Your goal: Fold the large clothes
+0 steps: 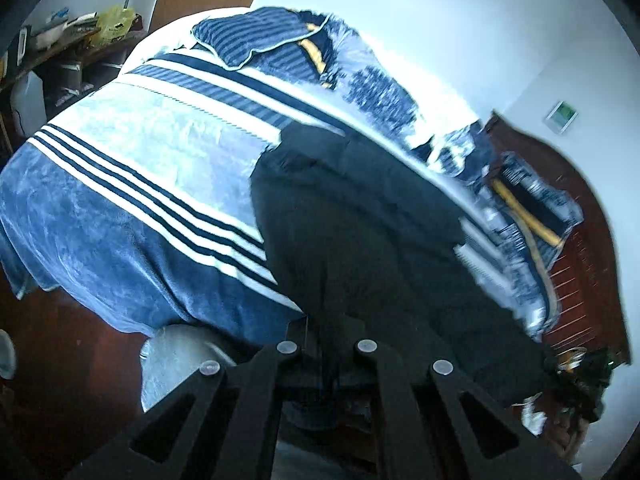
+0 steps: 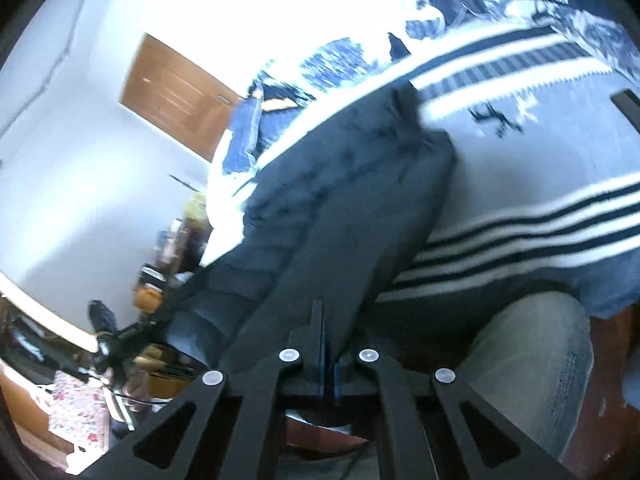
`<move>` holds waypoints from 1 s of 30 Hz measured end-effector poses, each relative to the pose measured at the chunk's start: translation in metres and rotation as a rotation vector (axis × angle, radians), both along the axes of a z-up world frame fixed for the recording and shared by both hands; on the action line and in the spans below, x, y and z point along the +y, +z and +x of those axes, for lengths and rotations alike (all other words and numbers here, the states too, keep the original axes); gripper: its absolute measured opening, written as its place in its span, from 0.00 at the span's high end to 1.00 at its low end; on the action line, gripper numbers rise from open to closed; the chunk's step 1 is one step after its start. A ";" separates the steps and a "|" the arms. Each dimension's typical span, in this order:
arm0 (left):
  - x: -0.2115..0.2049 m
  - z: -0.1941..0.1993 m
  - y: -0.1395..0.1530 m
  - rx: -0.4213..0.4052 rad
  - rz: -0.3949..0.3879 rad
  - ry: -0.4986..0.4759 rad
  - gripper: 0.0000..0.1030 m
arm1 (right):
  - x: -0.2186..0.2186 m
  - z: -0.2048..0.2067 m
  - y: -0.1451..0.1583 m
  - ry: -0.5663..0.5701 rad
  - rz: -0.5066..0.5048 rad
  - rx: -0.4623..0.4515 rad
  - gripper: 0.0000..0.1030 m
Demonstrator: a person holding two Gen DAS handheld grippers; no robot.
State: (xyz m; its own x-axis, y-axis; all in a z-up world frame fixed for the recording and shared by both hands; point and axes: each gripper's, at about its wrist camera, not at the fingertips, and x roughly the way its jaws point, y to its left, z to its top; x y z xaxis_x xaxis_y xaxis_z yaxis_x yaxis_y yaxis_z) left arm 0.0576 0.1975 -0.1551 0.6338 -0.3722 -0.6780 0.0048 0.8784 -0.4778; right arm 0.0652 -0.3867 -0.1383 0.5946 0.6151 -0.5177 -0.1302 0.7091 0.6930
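A large black garment [image 1: 360, 232] lies lengthwise on the bed's blue-and-white striped blanket [image 1: 140, 184]. Its near end is raised toward both cameras. My left gripper [image 1: 326, 334] is shut on that near edge, and the dark cloth hides its fingertips. In the right wrist view the black garment [image 2: 340, 208] runs from the blanket [image 2: 520, 208] down to my right gripper [image 2: 322, 320]. That gripper's fingers are pressed together, with the cloth's edge pinched between them. The far end of the garment still rests on the bed.
A person's leg in light jeans [image 2: 532, 364] stands against the bed's near edge, also seen as a jeans leg [image 1: 180, 364]. A crumpled blue quilt [image 1: 280, 44] lies at the bed's far end. A wooden headboard [image 1: 580, 240], a brown door [image 2: 176, 96] and a cluttered shelf [image 1: 72, 36] surround the bed.
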 end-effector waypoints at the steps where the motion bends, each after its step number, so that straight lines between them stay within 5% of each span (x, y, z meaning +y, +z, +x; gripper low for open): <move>1: 0.006 -0.008 0.006 -0.010 -0.023 0.002 0.97 | -0.003 -0.008 0.009 -0.004 0.012 -0.020 0.98; 8: 0.028 -0.027 0.018 -0.035 -0.106 -0.022 0.97 | -0.005 -0.036 0.041 0.010 0.102 -0.090 0.98; 13: 0.026 0.009 0.013 -0.019 -0.110 -0.030 0.97 | -0.002 -0.017 0.041 0.016 0.110 -0.071 0.98; 21: 0.011 0.143 0.029 -0.042 -0.120 -0.101 0.97 | -0.014 0.110 0.044 -0.024 0.198 -0.081 0.98; 30: -0.032 0.321 0.008 0.004 -0.057 -0.097 0.97 | -0.014 0.310 0.028 -0.073 0.141 0.083 0.97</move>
